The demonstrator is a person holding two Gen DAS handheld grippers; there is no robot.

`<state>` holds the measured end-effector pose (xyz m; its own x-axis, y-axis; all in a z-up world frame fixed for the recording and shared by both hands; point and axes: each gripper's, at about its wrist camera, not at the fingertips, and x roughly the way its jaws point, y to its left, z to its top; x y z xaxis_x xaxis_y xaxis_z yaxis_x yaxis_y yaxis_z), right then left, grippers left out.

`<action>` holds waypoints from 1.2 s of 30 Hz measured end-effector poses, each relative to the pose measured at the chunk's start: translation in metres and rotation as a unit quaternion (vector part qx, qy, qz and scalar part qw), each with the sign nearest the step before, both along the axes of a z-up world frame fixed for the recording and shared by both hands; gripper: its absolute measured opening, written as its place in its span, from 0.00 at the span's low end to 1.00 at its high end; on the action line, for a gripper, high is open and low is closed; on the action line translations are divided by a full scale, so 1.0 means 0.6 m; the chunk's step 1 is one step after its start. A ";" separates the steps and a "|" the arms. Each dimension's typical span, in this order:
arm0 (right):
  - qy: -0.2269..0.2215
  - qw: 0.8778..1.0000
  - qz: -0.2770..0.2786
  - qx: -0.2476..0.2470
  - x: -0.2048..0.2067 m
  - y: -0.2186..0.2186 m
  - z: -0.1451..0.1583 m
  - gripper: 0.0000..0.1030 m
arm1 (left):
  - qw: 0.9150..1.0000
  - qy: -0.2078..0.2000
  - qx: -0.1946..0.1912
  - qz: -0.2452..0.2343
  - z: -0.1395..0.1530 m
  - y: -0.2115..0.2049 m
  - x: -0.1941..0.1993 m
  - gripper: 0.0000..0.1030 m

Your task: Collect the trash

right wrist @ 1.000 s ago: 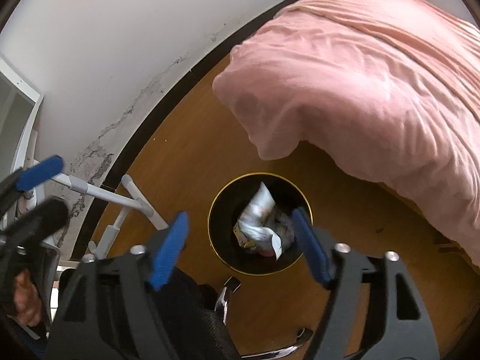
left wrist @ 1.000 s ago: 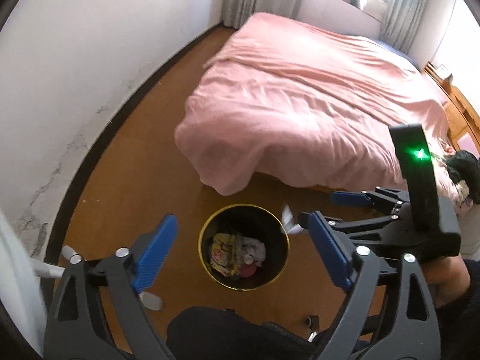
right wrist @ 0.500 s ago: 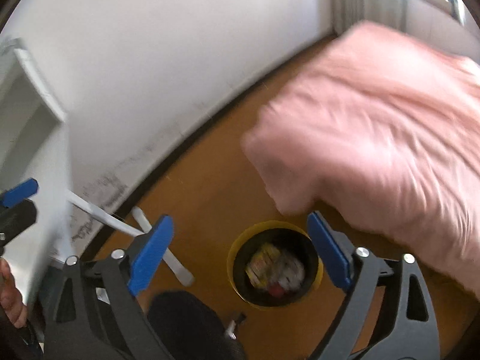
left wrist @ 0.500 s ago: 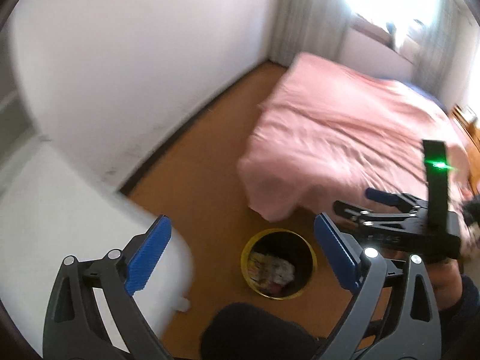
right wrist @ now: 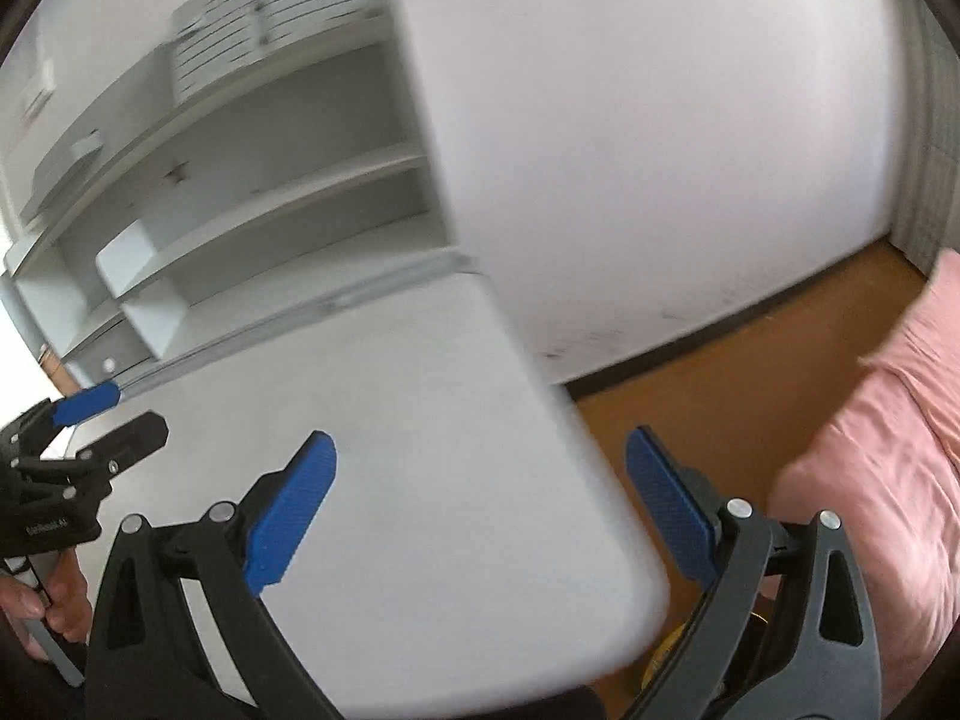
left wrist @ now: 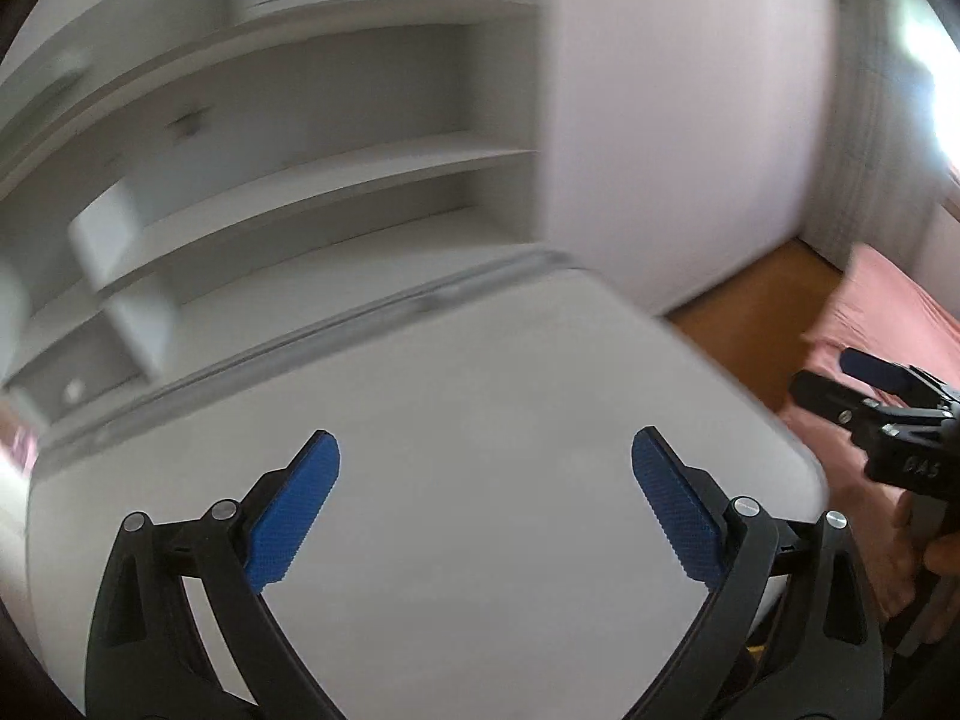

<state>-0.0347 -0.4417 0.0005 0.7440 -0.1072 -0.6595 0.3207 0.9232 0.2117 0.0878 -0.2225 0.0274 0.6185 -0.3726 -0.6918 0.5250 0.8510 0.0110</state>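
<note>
My left gripper (left wrist: 485,450) is open and empty above a bare white desk top (left wrist: 456,372). My right gripper (right wrist: 480,450) is open and empty over the desk's right edge (right wrist: 576,432). The right gripper also shows at the right of the left wrist view (left wrist: 840,384), and the left gripper at the left of the right wrist view (right wrist: 114,414). No trash shows on the desk. Only a sliver of the yellow-rimmed bin (right wrist: 666,648) peeks out under the desk edge. Both views are blurred.
White shelves (left wrist: 312,180) rise behind the desk, with a small white box (left wrist: 108,240) on one. A white wall (right wrist: 660,150) is to the right. The pink bed (right wrist: 870,480) stands at the right across a strip of brown floor (right wrist: 720,372).
Both grippers swung up and left, away from the trash bin on the floor and the bed, to face the white desk and shelves. Both stayed open and empty.
</note>
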 end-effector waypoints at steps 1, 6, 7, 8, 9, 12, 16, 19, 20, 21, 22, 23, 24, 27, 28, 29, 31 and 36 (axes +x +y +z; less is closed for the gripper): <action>-0.005 1.000 0.011 0.005 0.018 0.020 0.004 0.91 | 1.000 0.003 -0.004 0.016 0.000 0.025 0.007 0.92; -0.001 0.998 0.056 -0.010 0.068 0.096 0.015 0.91 | 0.997 0.002 -0.008 0.075 -0.002 0.120 0.027 0.92; 0.001 0.998 0.062 -0.014 0.079 0.112 0.017 0.91 | 0.996 0.003 -0.007 0.087 -0.003 0.137 0.029 0.92; 0.001 0.998 0.067 -0.016 0.086 0.123 0.019 0.91 | 0.996 0.003 -0.010 0.092 -0.005 0.149 0.028 0.92; 0.000 0.997 0.070 -0.017 0.092 0.133 0.021 0.91 | 0.995 0.004 -0.013 0.096 -0.005 0.169 0.028 0.92; 0.003 0.996 0.078 -0.032 0.107 0.165 0.023 0.91 | 0.994 0.003 -0.015 0.112 -0.008 0.203 0.025 0.92; 0.005 0.996 0.085 -0.036 0.113 0.193 0.020 0.91 | 0.992 0.007 -0.017 0.124 -0.009 0.238 0.030 0.92; 0.007 0.995 0.089 -0.039 0.112 0.208 0.018 0.91 | 0.991 0.007 -0.021 0.131 -0.006 0.257 0.029 0.92; 0.008 0.995 0.090 -0.040 0.109 0.209 0.017 0.91 | 0.991 0.007 -0.021 0.133 -0.006 0.261 0.028 0.92; 0.009 0.995 0.091 -0.042 0.109 0.213 0.017 0.91 | 0.991 0.007 -0.021 0.135 -0.005 0.265 0.027 0.92; 0.011 0.995 0.092 -0.043 0.109 0.217 0.017 0.91 | 0.990 0.007 -0.022 0.136 -0.004 0.270 0.025 0.92; 0.012 0.995 0.092 -0.043 0.110 0.219 0.017 0.91 | 0.990 0.007 -0.022 0.138 -0.003 0.273 0.024 0.92; 0.012 0.995 0.094 -0.042 0.110 0.223 0.018 0.91 | 0.990 0.006 -0.022 0.140 -0.001 0.276 0.023 0.92; 0.012 0.994 0.097 -0.047 0.113 0.233 0.022 0.91 | 0.990 -0.001 -0.020 0.143 0.006 0.282 0.017 0.92; 0.012 0.994 0.098 -0.050 0.111 0.235 0.024 0.91 | 0.990 -0.001 -0.021 0.142 0.008 0.284 0.015 0.92; 0.012 0.994 0.100 -0.050 0.110 0.238 0.025 0.91 | 0.990 -0.001 -0.022 0.141 0.009 0.286 0.013 0.92; 0.011 0.994 0.101 -0.052 0.110 0.241 0.027 0.91 | 0.990 -0.002 -0.023 0.141 0.012 0.286 0.011 0.92; 0.012 0.993 0.102 -0.056 0.108 0.245 0.030 0.91 | 0.990 -0.004 -0.024 0.138 0.016 0.284 0.008 0.92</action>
<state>0.0304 -0.2948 0.0184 0.7421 -0.0292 -0.6697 0.1281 0.9868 0.0989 0.0925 -0.0523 0.0368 0.7070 -0.2211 -0.6718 0.2725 0.9617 -0.0298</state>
